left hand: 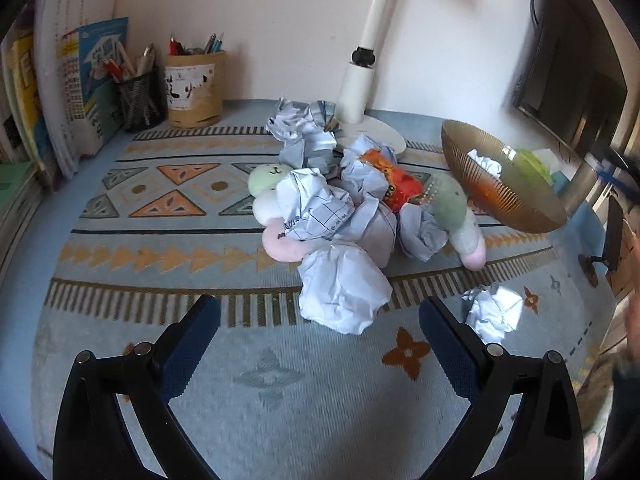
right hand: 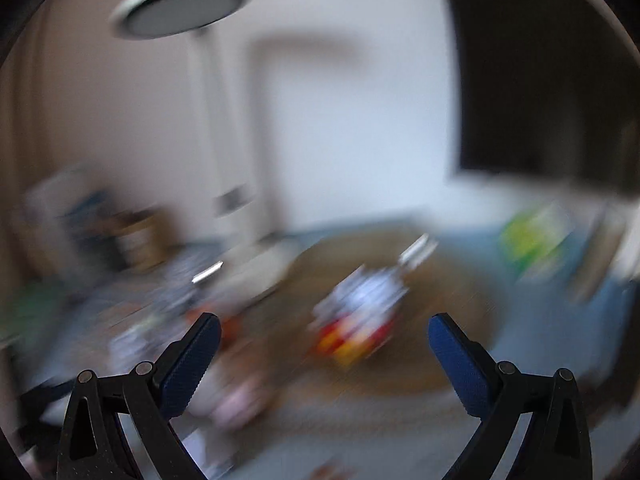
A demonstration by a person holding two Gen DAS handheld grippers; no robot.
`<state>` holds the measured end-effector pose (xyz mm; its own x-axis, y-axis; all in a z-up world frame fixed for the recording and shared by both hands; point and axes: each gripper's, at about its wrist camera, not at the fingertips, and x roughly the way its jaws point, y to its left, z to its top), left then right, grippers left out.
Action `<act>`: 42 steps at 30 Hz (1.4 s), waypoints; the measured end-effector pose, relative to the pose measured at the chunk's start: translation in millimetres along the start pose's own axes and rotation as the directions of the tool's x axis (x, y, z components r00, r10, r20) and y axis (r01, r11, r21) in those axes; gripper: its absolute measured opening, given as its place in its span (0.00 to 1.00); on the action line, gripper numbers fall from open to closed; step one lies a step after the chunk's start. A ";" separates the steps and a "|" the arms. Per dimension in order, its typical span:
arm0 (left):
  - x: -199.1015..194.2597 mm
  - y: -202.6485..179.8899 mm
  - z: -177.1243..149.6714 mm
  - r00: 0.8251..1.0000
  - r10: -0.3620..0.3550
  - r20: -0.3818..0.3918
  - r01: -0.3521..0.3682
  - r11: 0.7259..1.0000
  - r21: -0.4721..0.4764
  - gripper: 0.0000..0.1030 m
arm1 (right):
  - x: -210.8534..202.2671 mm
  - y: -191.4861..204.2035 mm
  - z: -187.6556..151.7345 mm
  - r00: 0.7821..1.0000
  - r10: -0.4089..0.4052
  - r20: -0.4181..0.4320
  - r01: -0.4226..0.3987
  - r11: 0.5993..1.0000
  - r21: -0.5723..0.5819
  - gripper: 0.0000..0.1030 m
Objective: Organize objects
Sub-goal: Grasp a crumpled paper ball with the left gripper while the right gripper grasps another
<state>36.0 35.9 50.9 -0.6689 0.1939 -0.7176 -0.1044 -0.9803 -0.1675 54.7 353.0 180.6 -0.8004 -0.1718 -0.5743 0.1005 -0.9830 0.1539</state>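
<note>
Surface: pale blue patterned woven mat [left hand: 168, 240], cream wall | clutter: crumpled white paper balls [left hand: 344, 292], pastel plush toy [left hand: 276, 208], tilted amber ribbed glass bowl [left hand: 500, 192] | left gripper [left hand: 320, 320] spread wide, empty | right gripper [right hand: 324, 332] spread wide, empty, view blurred

Centre: crumpled papers [left hand: 344, 292] heaped over plush toys [left hand: 452, 204] on the surface [left hand: 160, 220].
Right: bowl [left hand: 500, 184], tilted.
Back left: pen holders [left hand: 194, 88], books [left hand: 76, 88].
Behind heap: lamp base [left hand: 372, 132].

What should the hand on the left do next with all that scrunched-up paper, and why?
Probably ease the left gripper forward and close on the nearest crumpled paper ball. Its jaws stand wide open and empty, and that ball lies just ahead between them at the front of the pile, free of the plush toy. The amber bowl hangs tilted nearby, likely the place for it.
</note>
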 end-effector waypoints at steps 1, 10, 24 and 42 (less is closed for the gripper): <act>4.9 -1.0 -0.3 1.000 0.015 -0.001 -0.015 1.000 0.004 0.97 | 1.4 6.8 -17.7 0.997 0.060 -0.044 -0.060 0.998 0.010 1.00; 24.2 -1.4 0.6 0.999 0.053 -0.010 -0.053 0.998 0.036 0.97 | 63.5 83.5 -119.9 0.945 0.075 -0.319 -0.118 0.986 -0.117 1.00; 15.2 -29.8 -7.6 0.997 0.041 0.060 -0.051 0.983 0.178 0.47 | 80.6 103.8 -115.4 0.961 0.082 -0.264 -0.137 0.971 -0.194 0.49; 5.0 6.1 -15.4 0.997 -0.054 0.049 0.050 0.995 0.085 0.48 | 84.7 107.5 -118.7 0.964 0.085 -0.251 -0.148 0.959 -0.244 0.49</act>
<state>43.4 31.5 35.9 -0.6976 0.2448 -0.6734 -0.2002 -0.9690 -0.1448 67.8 225.0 53.0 -0.6153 -0.2654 -0.7423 0.3586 -0.9328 0.0363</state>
